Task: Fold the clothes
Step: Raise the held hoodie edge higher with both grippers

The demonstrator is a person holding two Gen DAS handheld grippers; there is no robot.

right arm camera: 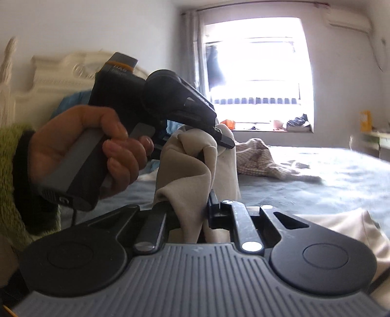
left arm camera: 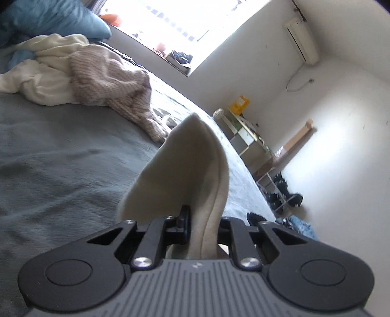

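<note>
Both grippers, left gripper (left arm camera: pixel 202 219) and right gripper (right arm camera: pixel 192 214), pinch the same beige garment (right arm camera: pixel 187 165), lifted above the grey bed (left arm camera: pixel 61 158). Folding seems barely begun; knitted sweater (left arm camera: pixel 109 80) and white clothes (left arm camera: pixel 41 73) wait crumpled near the headboard edge.

White walls (left arm camera: pixel 329 117), bright window (right arm camera: pixel 256 73), grey bed (left arm camera: pixel 61 158).

Counts: two grippers, the left gripper (left arm camera: pixel 199 219) and the right gripper (right arm camera: pixel 192 214), both clamped on one beige garment (left arm camera: pixel 185 165). One hand (right arm camera: pixel 97 148) in view. On one bed (left arm camera: pixel 61 158): one knit sweater (left arm camera: pixel 109 80), one cream garment (left arm camera: pixel 41 73), one blue pillow (left arm camera: pixel 48 17).
</note>
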